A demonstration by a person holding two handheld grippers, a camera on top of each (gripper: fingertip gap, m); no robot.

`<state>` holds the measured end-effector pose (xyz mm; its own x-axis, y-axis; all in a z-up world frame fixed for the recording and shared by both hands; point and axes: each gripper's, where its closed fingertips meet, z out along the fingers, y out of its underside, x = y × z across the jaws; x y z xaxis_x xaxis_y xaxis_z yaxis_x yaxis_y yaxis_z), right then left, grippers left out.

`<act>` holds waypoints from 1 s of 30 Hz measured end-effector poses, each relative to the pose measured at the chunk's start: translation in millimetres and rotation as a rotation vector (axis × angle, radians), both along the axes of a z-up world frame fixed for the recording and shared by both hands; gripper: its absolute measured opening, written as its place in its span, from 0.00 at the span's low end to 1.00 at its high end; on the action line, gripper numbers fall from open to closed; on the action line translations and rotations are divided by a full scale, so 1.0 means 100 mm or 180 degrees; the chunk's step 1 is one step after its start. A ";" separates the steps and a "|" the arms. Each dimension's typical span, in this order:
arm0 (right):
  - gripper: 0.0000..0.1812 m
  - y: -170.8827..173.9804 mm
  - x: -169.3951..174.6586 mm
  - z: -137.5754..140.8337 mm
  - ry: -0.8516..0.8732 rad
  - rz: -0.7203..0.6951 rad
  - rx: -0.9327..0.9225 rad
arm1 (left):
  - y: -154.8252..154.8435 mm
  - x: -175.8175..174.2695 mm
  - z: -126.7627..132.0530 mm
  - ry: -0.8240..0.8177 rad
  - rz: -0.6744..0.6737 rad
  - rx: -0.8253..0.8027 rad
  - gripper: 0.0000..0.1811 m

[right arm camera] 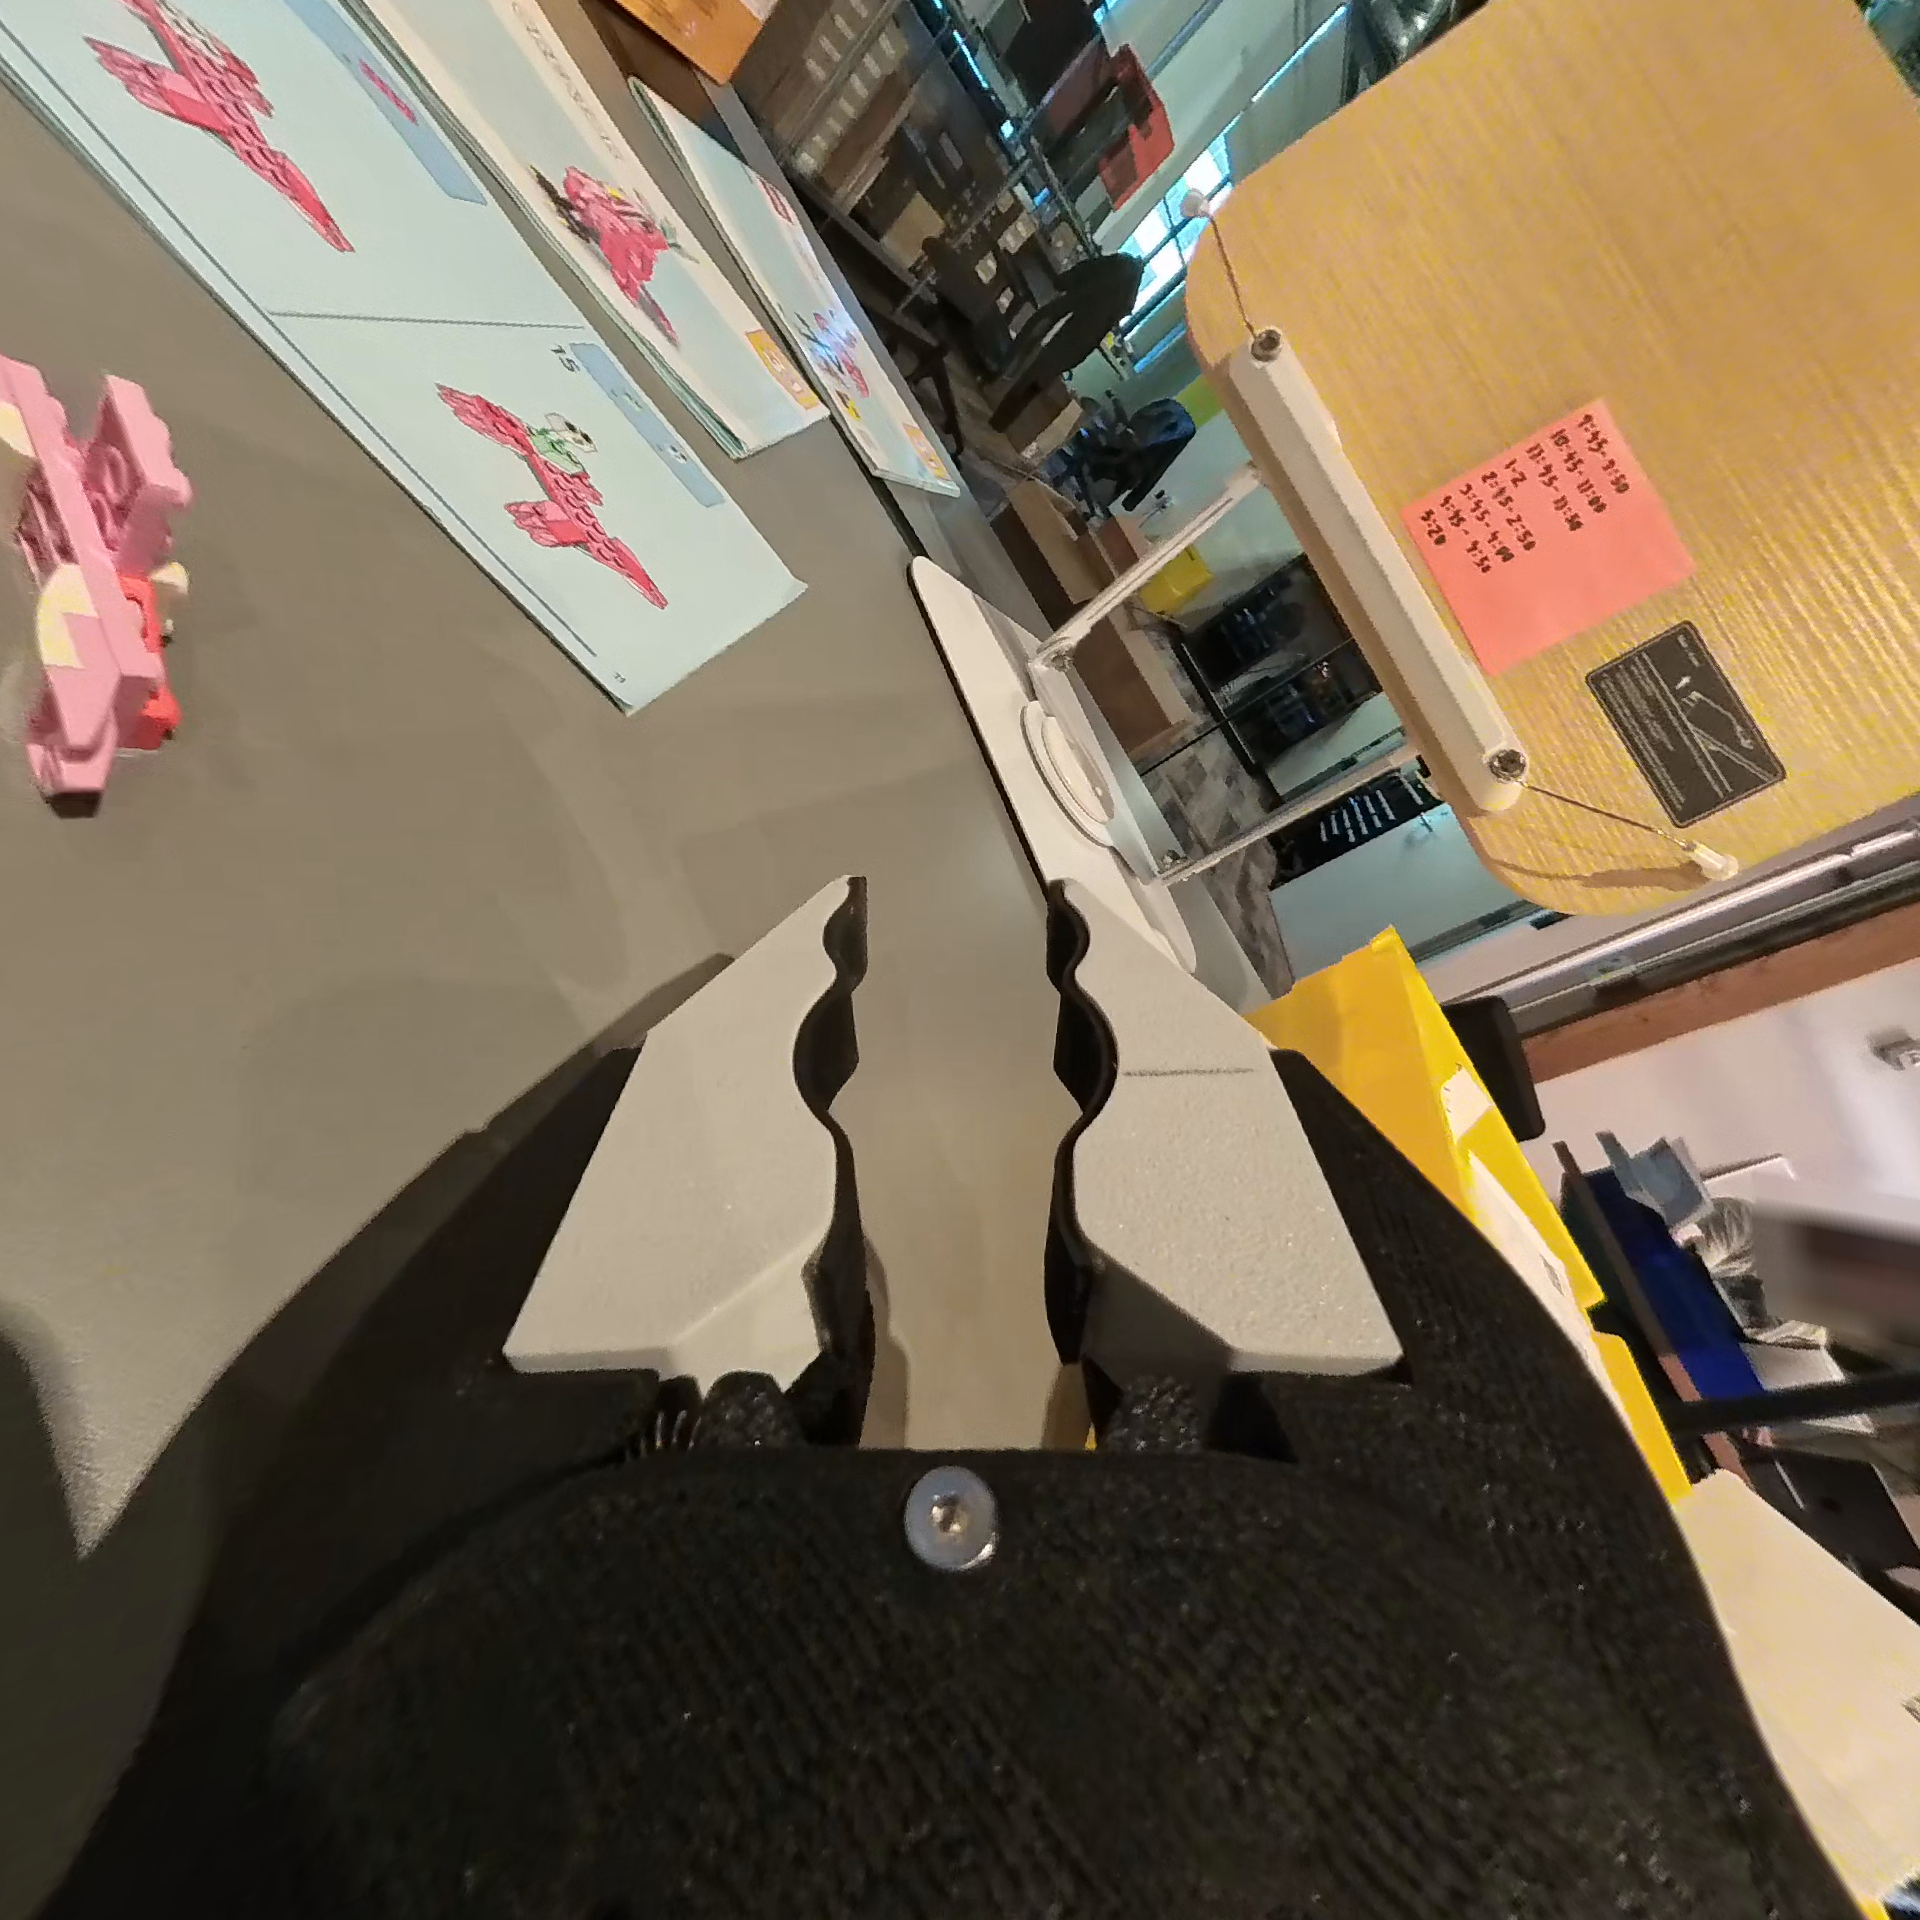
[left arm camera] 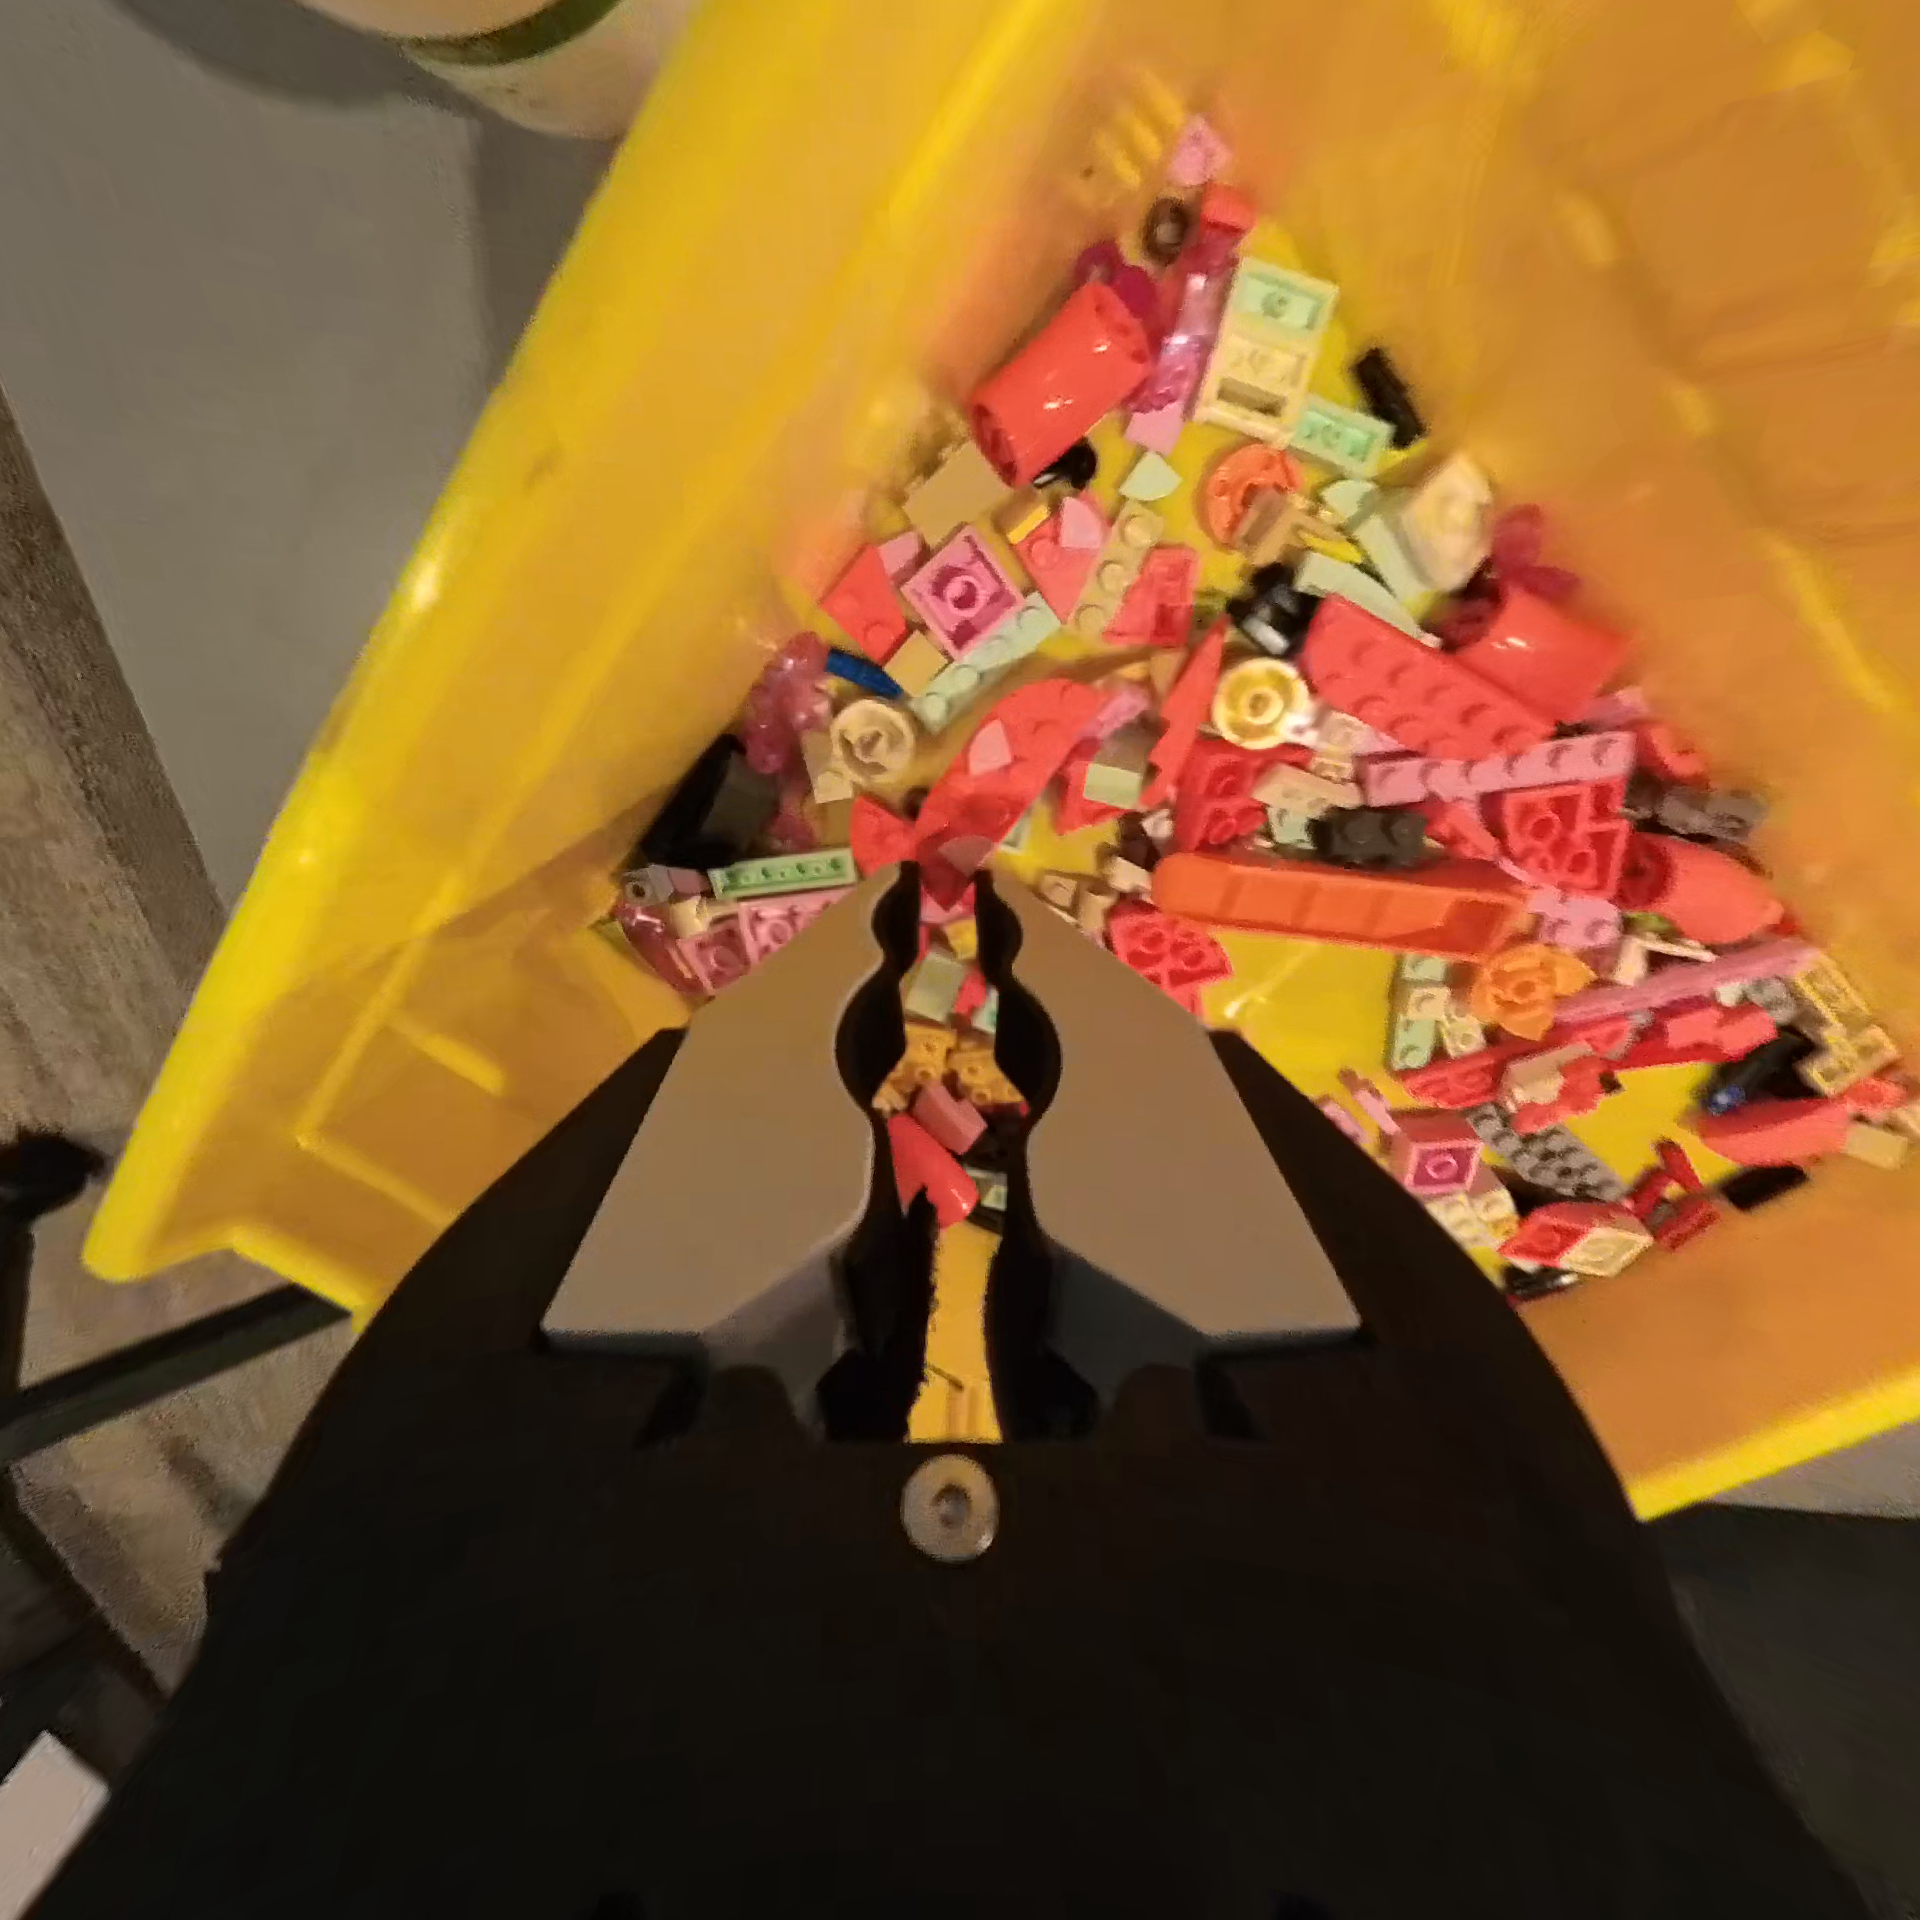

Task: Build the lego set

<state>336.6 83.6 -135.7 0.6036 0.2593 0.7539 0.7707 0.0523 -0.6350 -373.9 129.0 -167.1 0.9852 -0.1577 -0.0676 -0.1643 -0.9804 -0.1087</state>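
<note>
In the left wrist view a yellow bin (left arm camera: 644, 582) holds a heap of loose red, pink, mint and cream Lego pieces (left arm camera: 1299, 748). My left gripper (left arm camera: 943, 883) reaches into the bin, its jaws nearly together and pinching a red wedge-shaped plate (left arm camera: 971, 790) at the tips. In the right wrist view my right gripper (right arm camera: 954, 899) is open and empty above the grey table (right arm camera: 364, 883). A partly built pink and red Lego model (right arm camera: 88, 582) lies on the table to its left. An open instruction booklet (right arm camera: 416, 343) lies beyond it.
More booklets (right arm camera: 810, 312) lie farther along the table. The yellow bin (right arm camera: 1382, 1039) shows at the right gripper's right side. A wooden panel with a pink note (right arm camera: 1548, 530) hangs over a white stand (right arm camera: 997, 686). Shelves and chairs fill the background. Left tips to right tips: about 70 cm.
</note>
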 end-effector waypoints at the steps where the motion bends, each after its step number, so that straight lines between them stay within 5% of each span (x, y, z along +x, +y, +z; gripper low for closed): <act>1: 0.18 0.00 -0.01 0.00 -0.0004 0.0012 0.0000 | -0.02 0.05 0.04 -0.0043 -0.0062 0.0063 0.05; 9: 0.18 -0.03 -0.09 0.01 0.0028 0.0129 -0.0008 | -0.20 0.37 0.41 -0.0092 -0.0502 0.0890 0.05; 14: 0.19 -0.08 -0.29 0.07 0.0215 0.0310 -0.0127 | -0.47 0.98 0.84 -0.0209 -0.0966 0.1486 0.05; 22: 0.19 -0.48 -1.53 0.60 0.1427 0.1627 -0.0985 | -0.84 2.75 1.42 -0.0535 -0.2232 0.2140 0.05; 26: 0.19 -0.73 -1.96 0.65 0.1444 0.2188 -0.1352 | -0.94 3.86 1.23 -0.0920 -0.2863 0.2343 0.05; 30: 0.22 -0.67 -1.94 0.42 0.1023 0.2055 -0.1341 | -1.02 4.82 0.76 -0.1238 -0.3304 0.2188 0.05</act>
<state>143.0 16.4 -93.9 0.4088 0.8498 0.3329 0.4484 0.1307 -0.8842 107.7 27.1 -91.2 0.3986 -0.8997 -0.1780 -0.6513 -0.1410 -0.7456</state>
